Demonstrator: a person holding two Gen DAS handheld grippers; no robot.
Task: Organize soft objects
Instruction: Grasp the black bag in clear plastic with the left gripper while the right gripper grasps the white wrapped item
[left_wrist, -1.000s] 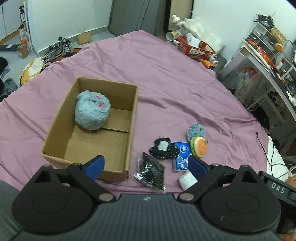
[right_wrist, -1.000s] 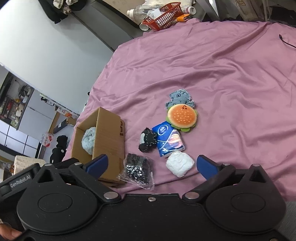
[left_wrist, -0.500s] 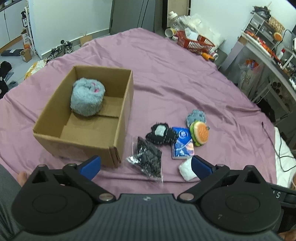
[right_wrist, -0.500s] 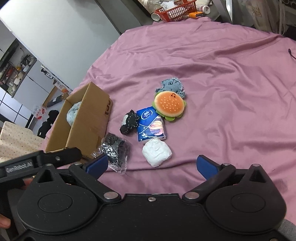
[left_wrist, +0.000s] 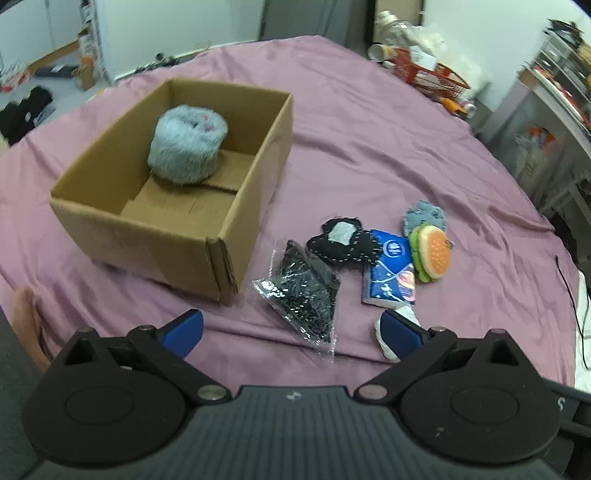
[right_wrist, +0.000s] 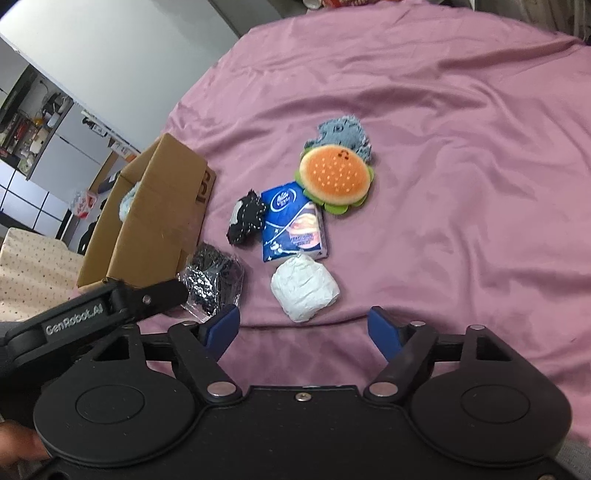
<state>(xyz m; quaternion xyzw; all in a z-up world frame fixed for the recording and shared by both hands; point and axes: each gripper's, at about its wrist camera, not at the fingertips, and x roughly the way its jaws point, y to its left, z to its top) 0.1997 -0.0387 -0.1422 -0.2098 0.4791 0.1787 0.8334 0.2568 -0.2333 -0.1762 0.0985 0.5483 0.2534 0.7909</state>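
1. Both my tongs are spread wide and carry nothing. The left gripper (left_wrist: 291, 328) hangs over the near edge of the purple sheet (left_wrist: 369, 147), just above the clear bag of black stuff (left_wrist: 301, 291); the right gripper (right_wrist: 303, 328) hangs just short of the white bundle (right_wrist: 304, 288).
2. The cardboard box (left_wrist: 240, 236) sits to my left with one grey furry plush (left_wrist: 186, 146) in its far end — the rest of its floor is bare.
3. The loose pieces lie clustered right of the box: the black patch plush (left_wrist: 343, 242), the blue tissue pack (right_wrist: 293, 225), the burger plush (right_wrist: 334, 177) and a grey-blue knit piece (right_wrist: 341, 133) behind it.
4. I judge the white bundle light and squashy, likely to give under the pads — I would take it across its middle, pinching deep so it cannot squirm out.
5. The bag looks slick and crinkly; gripping the bulk inside seems safer than a corner of film.
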